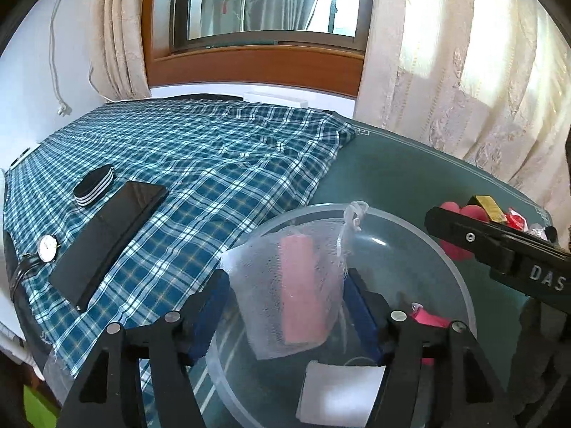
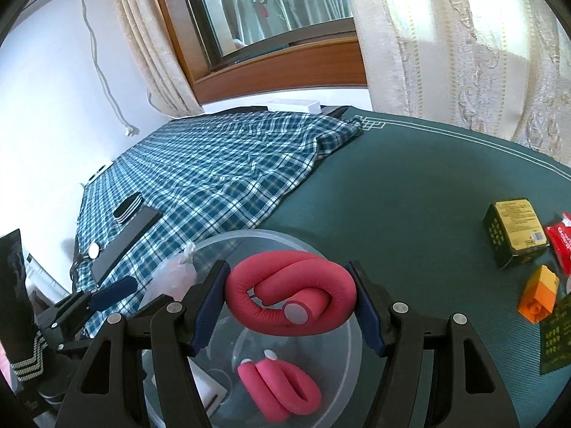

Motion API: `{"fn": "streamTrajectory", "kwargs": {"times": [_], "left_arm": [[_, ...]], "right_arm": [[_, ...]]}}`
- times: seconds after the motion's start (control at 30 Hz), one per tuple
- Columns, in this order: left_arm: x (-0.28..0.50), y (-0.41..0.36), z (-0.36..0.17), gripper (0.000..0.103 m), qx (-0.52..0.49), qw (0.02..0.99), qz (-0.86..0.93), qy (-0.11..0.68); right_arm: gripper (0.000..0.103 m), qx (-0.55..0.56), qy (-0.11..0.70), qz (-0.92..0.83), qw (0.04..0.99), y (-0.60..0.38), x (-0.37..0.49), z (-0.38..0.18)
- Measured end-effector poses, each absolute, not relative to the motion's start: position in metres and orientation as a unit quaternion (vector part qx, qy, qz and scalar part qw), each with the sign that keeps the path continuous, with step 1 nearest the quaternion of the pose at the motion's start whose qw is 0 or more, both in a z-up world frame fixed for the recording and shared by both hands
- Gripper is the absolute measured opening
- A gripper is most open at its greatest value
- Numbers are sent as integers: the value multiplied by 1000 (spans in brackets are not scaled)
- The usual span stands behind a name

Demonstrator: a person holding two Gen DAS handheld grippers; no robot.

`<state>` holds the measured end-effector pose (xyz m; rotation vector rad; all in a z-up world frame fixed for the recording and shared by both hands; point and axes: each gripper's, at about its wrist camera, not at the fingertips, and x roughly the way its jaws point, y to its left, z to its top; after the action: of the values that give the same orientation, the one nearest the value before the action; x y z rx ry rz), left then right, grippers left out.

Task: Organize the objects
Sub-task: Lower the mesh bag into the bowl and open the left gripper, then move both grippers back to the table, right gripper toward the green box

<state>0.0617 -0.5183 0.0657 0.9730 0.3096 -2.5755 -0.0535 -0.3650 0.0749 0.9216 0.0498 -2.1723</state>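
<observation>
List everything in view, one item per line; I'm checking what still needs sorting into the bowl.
Clear plastic bowl: 1, transparent, on the green table at the cloth's edge.
Mesh bag with pink bar: 1, white and pink, held over the bowl.
Bendy foam rollers: 2, red-pink; one gripped, one in the bowl.
White card: 1, in the bowl.
Plaid cloth: 1, blue-white, table's left.
Phone: 1, black, on the cloth.
Wristwatch: 1, white dial, beside the phone.
Striped oval pads: 1 stack, black-white, on the cloth.
Dark box: 1, green-gold, table's right.
Red packet: 1, beside the box.
Orange block: 1, table's right.
Left gripper: black, shut on the bag.
Right gripper: black, shut on a roller.
</observation>
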Motion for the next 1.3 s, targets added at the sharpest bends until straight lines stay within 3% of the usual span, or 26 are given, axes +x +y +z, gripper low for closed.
{"fn": "streamTrajectory", "kwargs": {"times": [0.17,0.3,0.4,0.83,0.97,1.3], "left_arm": [[66,-516,68,74,341,190,-915,99],[68,-517,69,86,340,192,-915,103],[70,-518,71,86,337,193,-915,107],[74,-512,77,86,330,199,-917,106],[73,-505,80,96,325,194,-920,104],[64,-475,87,96,324,173,-925,94]], "right_arm": [[68,365,15,-850,379,-367,-56,73],[69,366,9,-849,381,-367,-56,73],[78,365,2,-848,384,-365,-57,75],[78,354,-7,-851,388,-346,-48,85],[78,346,-2,-858,380,-334,-45,87],[78,329,7,-880,344,-291,-43,89]]}}
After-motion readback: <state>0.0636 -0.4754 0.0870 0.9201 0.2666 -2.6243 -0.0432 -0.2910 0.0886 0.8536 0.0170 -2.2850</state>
